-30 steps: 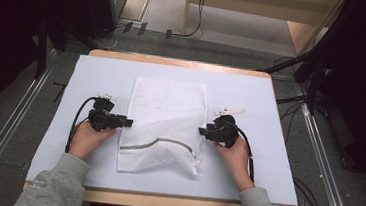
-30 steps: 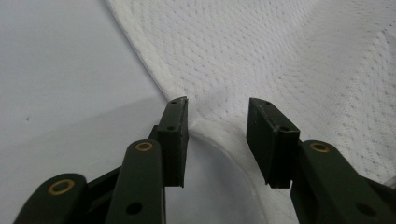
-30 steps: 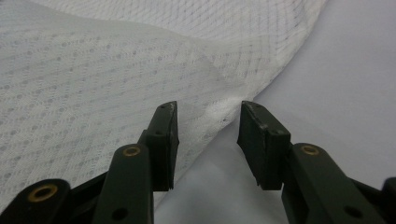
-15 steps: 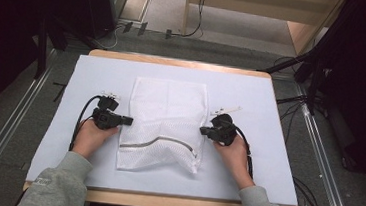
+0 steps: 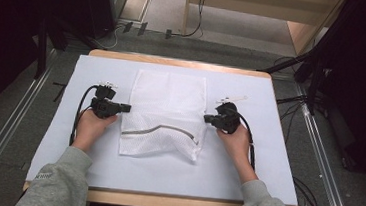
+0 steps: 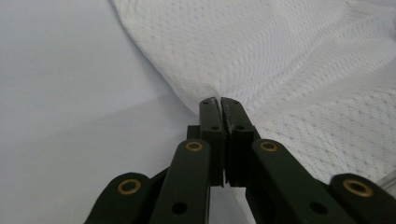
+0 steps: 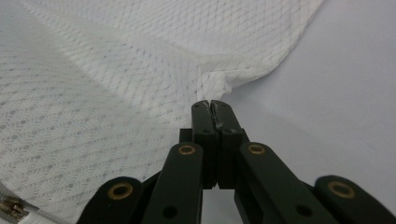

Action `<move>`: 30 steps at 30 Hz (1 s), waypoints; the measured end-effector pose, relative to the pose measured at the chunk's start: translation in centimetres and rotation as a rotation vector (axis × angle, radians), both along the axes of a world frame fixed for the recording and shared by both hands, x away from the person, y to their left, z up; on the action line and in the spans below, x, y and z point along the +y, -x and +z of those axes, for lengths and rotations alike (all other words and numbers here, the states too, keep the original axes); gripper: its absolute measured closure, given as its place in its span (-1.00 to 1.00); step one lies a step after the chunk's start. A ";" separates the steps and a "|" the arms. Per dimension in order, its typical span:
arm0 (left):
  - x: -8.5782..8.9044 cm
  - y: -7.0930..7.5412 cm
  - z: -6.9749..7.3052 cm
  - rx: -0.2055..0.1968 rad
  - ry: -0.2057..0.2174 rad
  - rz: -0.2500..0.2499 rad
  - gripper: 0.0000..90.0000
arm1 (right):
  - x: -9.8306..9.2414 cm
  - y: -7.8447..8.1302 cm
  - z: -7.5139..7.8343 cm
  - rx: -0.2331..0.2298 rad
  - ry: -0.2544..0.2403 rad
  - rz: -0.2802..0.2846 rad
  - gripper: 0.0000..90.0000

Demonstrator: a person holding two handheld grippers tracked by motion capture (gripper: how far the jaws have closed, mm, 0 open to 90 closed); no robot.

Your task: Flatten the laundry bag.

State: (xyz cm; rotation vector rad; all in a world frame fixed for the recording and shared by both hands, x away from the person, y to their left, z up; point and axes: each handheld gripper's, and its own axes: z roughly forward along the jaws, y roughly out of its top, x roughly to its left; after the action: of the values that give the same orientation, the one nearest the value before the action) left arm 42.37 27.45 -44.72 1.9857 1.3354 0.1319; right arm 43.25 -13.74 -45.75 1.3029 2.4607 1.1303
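A white mesh bag (image 5: 168, 106) with a grey zip (image 5: 161, 129) lies flat in the middle of the table. My left gripper (image 5: 128, 108) is at the bag's left edge, shut, its tips pinching the mesh hem (image 6: 205, 93). My right gripper (image 5: 206, 118) is at the right edge, also shut, and the hem (image 7: 212, 79) bunches up where its tips nip it. In the left gripper view the left gripper (image 6: 219, 100) has its jaws pressed together. In the right gripper view the right gripper (image 7: 210, 103) looks the same, with the zip pull (image 7: 11, 205) at the lower left.
A white sheet (image 5: 266, 155) covers the wooden table (image 5: 174, 62). Black cables (image 5: 76, 119) trail from both grippers along the hands. Metal rails (image 5: 318, 145) run down the floor on either side, and dark equipment stands at the back left and right.
Both hands have slid a little farther up the table, and the bag has shifted that way with them. The sides of the bag now look drawn up at the gripper tips.
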 end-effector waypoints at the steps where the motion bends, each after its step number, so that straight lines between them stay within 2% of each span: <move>1: 0.1 -0.2 -0.1 -0.001 0.005 0.004 0.98 | 0.2 -0.2 0.0 -0.006 -0.002 -0.008 1.00; 6: 0.4 -0.7 -0.6 0.018 0.020 0.005 0.93 | 0.7 -1.2 -0.6 -0.003 0.001 -0.018 1.00; 7: 0.5 -0.6 -0.5 0.019 0.028 0.008 0.87 | 0.8 -1.2 -0.6 0.006 -0.001 -0.020 0.95; 10: 1.0 -0.2 0.1 0.003 0.046 0.006 0.67 | 0.8 -0.9 -0.2 -0.012 0.014 -0.021 0.74; 12: 1.2 0.2 0.6 0.001 0.056 -0.001 0.57 | 0.5 -0.4 0.4 -0.023 -0.001 -0.027 0.71; 16: 1.6 1.7 1.7 -0.009 0.038 -0.019 0.41 | -0.3 1.4 1.6 -0.037 -0.026 -0.019 0.67; 21: 1.5 3.4 2.6 -0.026 0.051 -0.034 0.31 | -0.7 3.8 2.4 -0.040 -0.044 0.003 0.65; 30: 0.3 6.0 2.4 -0.011 0.022 -0.085 0.26 | -0.7 7.2 2.9 -0.038 -0.063 0.039 0.56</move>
State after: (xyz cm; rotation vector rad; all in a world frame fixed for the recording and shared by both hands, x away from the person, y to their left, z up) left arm 36.39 27.74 -42.35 2.0163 1.2386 0.0879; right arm 36.00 -14.47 -42.85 1.2421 2.4526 1.2403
